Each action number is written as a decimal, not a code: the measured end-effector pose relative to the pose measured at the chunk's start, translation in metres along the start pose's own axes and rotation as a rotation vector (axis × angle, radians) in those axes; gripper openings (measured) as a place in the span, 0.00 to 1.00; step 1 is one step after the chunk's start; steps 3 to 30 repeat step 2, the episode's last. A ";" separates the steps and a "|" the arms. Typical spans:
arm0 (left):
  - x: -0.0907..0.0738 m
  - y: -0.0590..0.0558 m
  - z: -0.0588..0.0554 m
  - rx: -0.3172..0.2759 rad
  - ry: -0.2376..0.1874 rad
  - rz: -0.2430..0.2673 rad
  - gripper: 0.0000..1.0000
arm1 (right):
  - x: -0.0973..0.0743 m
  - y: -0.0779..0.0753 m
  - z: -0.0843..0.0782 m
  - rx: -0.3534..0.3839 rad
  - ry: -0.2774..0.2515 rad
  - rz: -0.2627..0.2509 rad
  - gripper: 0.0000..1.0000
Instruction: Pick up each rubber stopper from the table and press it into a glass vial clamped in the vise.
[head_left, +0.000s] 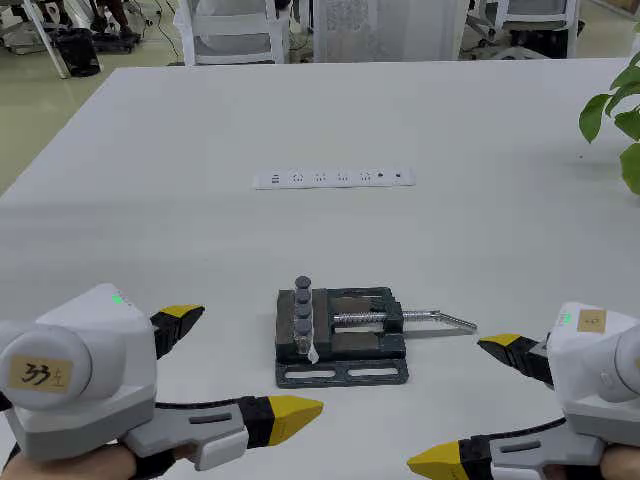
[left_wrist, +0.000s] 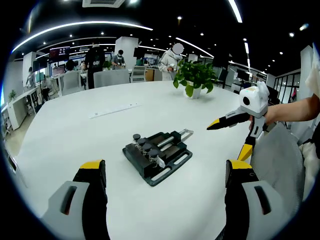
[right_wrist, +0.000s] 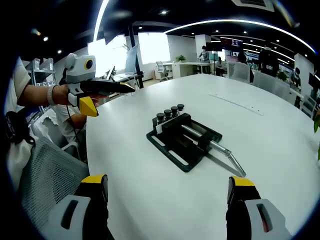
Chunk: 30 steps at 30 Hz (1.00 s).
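A dark metal vise (head_left: 350, 372) sits mid-table with a row of several glass vials (head_left: 302, 318) clamped in its jaws, each capped by a dark rubber stopper (head_left: 303, 284). My left gripper (head_left: 245, 360) hovers open at the lower left of the vise, nothing between its yellow-tipped fingers. The right gripper (head_left: 462, 403) is open at the lower right, also holding nothing. In the left gripper view the vise (left_wrist: 167, 160) and vials (left_wrist: 145, 146) lie ahead of the open gripper (left_wrist: 166, 167). In the right gripper view the vise (right_wrist: 190, 145) lies ahead of the open gripper (right_wrist: 168, 181).
The vise's screw handle (head_left: 440, 318) points right. A white power strip (head_left: 335, 178) lies farther back on the white table (head_left: 450, 230). A potted plant (head_left: 615, 110) stands at the right edge. Chairs (head_left: 235, 30) line the far side; people stand in the background.
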<state>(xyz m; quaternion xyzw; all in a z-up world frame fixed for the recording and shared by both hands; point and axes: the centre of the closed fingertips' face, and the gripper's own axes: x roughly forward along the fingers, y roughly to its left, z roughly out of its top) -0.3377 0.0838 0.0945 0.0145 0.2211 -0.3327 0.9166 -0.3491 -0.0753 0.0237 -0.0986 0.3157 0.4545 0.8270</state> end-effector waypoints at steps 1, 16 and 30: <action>0.000 0.000 -0.001 0.001 0.002 0.000 0.99 | -0.001 0.001 0.000 0.003 0.000 0.001 0.99; 0.000 -0.002 -0.002 0.000 0.007 -0.001 0.99 | -0.002 0.002 0.000 0.008 0.001 0.001 0.99; 0.000 -0.002 -0.002 0.000 0.007 -0.001 0.99 | -0.002 0.002 0.000 0.008 0.001 0.001 0.99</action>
